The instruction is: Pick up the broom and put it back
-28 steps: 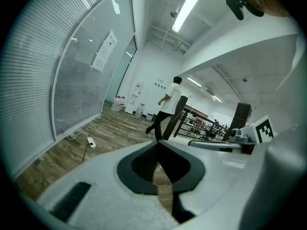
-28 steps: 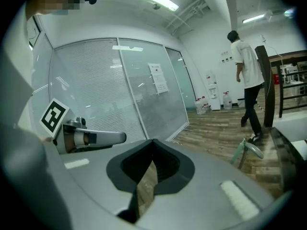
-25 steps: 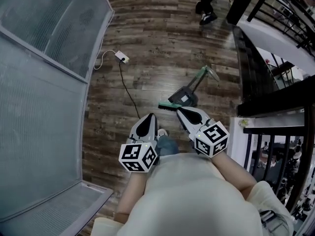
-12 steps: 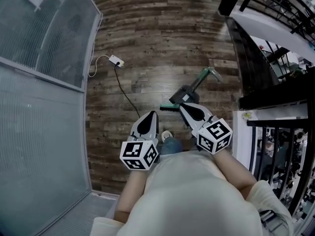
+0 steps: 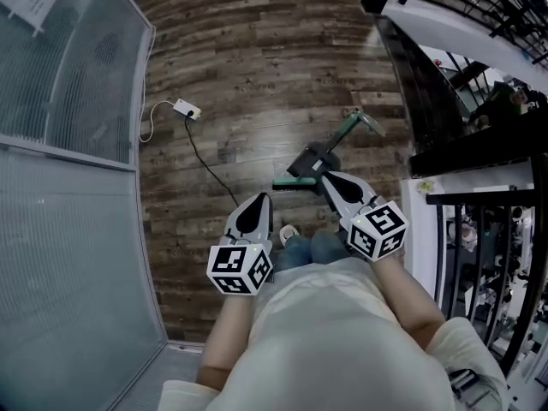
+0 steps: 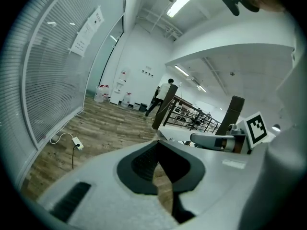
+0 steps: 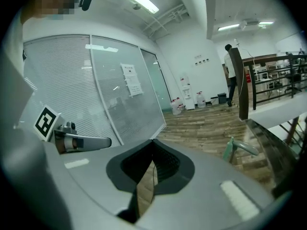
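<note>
The broom lies on the wooden floor in the head view, its green handle slanting up to the right and its green brush head resting by a dark dustpan. My right gripper is shut and empty, with its tip just above the brush end, apart from it. My left gripper hangs left of the broom, shut with nothing in it. The right gripper view shows the handle's grip beyond the closed jaws. In the left gripper view the closed jaws point over bare floor.
A white plug block with a black cable lies on the floor to the left. A glass partition with blinds runs along the left. Black railing and a white ledge stand close on the right. A person stands far down the room.
Both grippers have moved forward and slightly down towards the broom, and the right tip now sits close to the brush head. The distant person's feet have left the top of the head view.
</note>
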